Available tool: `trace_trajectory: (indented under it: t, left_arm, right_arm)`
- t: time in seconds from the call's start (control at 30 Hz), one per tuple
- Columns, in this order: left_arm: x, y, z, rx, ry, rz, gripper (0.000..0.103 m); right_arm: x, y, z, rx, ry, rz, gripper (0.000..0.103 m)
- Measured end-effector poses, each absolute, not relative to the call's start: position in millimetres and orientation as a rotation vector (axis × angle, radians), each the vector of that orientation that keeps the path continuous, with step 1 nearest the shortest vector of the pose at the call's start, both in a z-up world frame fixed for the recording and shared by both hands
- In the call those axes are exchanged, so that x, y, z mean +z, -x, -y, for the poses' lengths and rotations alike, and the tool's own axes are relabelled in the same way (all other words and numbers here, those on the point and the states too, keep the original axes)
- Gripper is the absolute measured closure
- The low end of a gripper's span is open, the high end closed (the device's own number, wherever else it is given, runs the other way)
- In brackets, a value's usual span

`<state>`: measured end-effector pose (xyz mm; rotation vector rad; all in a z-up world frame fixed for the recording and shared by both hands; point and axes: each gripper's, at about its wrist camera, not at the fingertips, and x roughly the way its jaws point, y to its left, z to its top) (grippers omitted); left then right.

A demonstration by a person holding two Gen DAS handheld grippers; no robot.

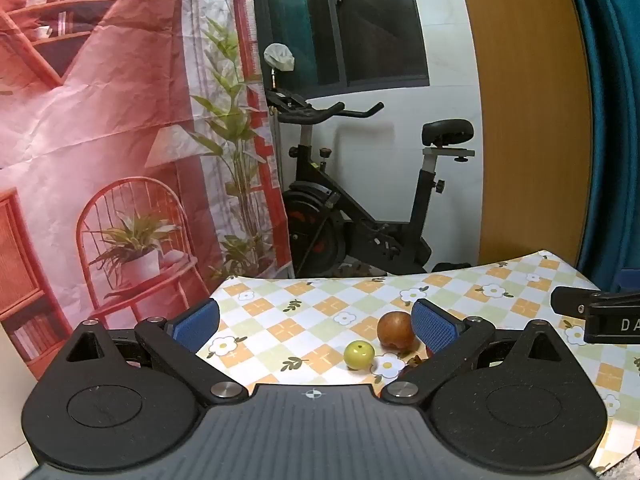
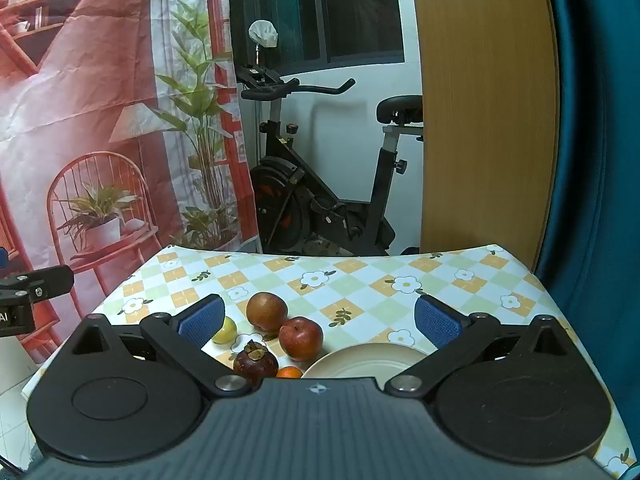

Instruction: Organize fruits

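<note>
Your left gripper (image 1: pixel 316 322) hangs above the near left part of the table (image 2: pixel 360 276), its jaws spread as wide as they go with nothing between the blue pads (image 1: pixel 198 322). Your right gripper (image 2: pixel 320 320) is the same: wide open, empty, tilted a little down over the near edge of the table.

The fruits sit in a loose cluster on the checked flower cloth, left of the plate (image 2: pixel 360 360). From your right wrist view, the brown fruit (image 2: pixel 267 311) lies farthest back, with the red apple (image 2: pixel 301 338) just in front and to its right, close enough that they may touch. The mangosteen (image 2: pixel 255 362) is nearer you, left of the apple, and the orange (image 2: pixel 289 372) peeks out just beside it, half hidden by the gripper body. The green fruit (image 2: pixel 225 330) sits at the left of the group, partly behind your left-hand pad in that view.

The plate is cream and lies at the near edge, just right of the apple; the part you can see holds nothing.

Behind the table stands an exercise bike (image 2: pixel 320 200), with a printed backdrop (image 2: pixel 100 120) to its left and a wooden panel (image 2: pixel 480 100) to its right.
</note>
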<state>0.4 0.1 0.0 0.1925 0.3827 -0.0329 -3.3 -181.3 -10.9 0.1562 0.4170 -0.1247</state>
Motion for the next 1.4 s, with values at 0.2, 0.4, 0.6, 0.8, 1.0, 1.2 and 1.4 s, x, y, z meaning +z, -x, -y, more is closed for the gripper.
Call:
trace_trajectory:
  t: [0.2, 0.4, 0.6, 0.8, 1.0, 1.2, 1.4]
  left_arm:
    - [-0.4, -1.0, -0.7, -0.049, -0.186, -0.386, 0.0]
    - [-2.6, -2.2, -2.6, -0.049, -0.18, -0.388, 0.0]
    - [-2.4, -2.4, -2.6, -0.05, -0.179, -0.391, 0.0]
    - [-2.8, -3.0, -1.5, -0.05, -0.179, -0.392, 0.0]
    - [-3.2, -3.0, -0.9, -0.048, -0.179, -0.391, 0.0]
    - [-3.1, -3.2, -0.8, -0.049, -0.179, -0.392, 0.0]
    - [-3.1, -3.2, -1.1, -0.049, -0.178, -0.393, 0.0]
  right_arm:
    - [-11.4, 2.8, 180.9, -0.126, -0.158, -0.417, 0.0]
    - [-10.2, 6.2, 180.8, -0.125, -0.162, -0.418, 0.0]
    - [-11.6, 3.8, 179.4, -0.126, -0.163, -0.422, 0.0]
    - [-12.3, 3.4, 179.2, -0.125, -0.164, -0.423, 0.0]
    - [-12.8, 3.3, 179.0, -0.125, -0.164, -0.423, 0.0]
    - [-12.8, 3.0, 179.0, -0.125, -0.165, -0.424, 0.0]
    - [-12.9, 2.8, 179.0, -0.125, -0.166, -0.424, 0.0]
